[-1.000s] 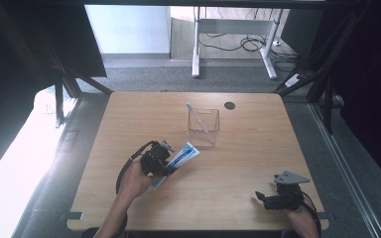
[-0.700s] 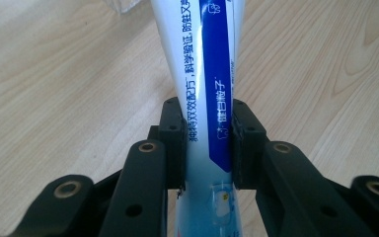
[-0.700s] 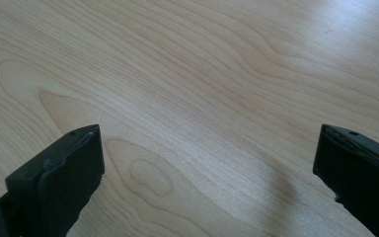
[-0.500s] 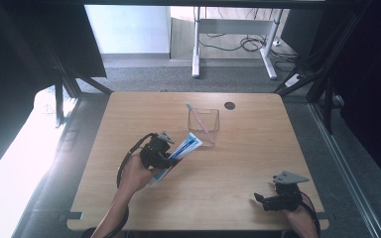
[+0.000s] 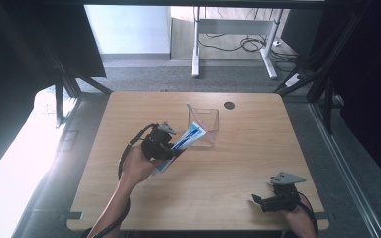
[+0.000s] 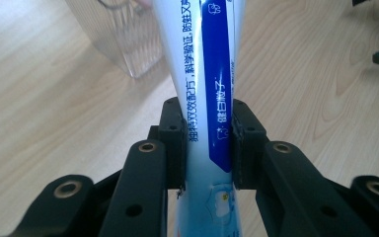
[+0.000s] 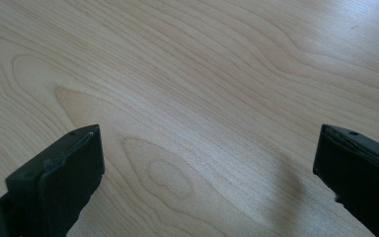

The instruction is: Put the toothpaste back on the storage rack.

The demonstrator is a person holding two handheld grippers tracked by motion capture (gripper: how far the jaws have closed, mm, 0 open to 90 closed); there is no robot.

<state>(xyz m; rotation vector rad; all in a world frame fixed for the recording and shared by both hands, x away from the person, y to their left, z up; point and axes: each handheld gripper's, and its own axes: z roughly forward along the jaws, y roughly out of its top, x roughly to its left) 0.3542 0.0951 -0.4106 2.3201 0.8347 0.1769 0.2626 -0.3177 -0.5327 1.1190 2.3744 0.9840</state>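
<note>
Left gripper [image 5: 171, 146] pinched the blue-and-white toothpaste tube [image 5: 186, 141], its tip at the clear plastic box [image 5: 204, 125]; right gripper [image 5: 260, 202] spread over the surface [image 5: 218, 178].

A rectangular light wooden table [image 5: 144, 116] with visible grain carries the scene, standing on a grey carpeted floor [image 5: 144, 79]. Near its far edge sits a small round dark hole [image 5: 229, 105] in the top. A clear, square-walled plastic container [image 5: 209, 130] stands upright on the table toward the far middle, just near of that hole and to its left. The front edge has small notches at the corners.
</note>
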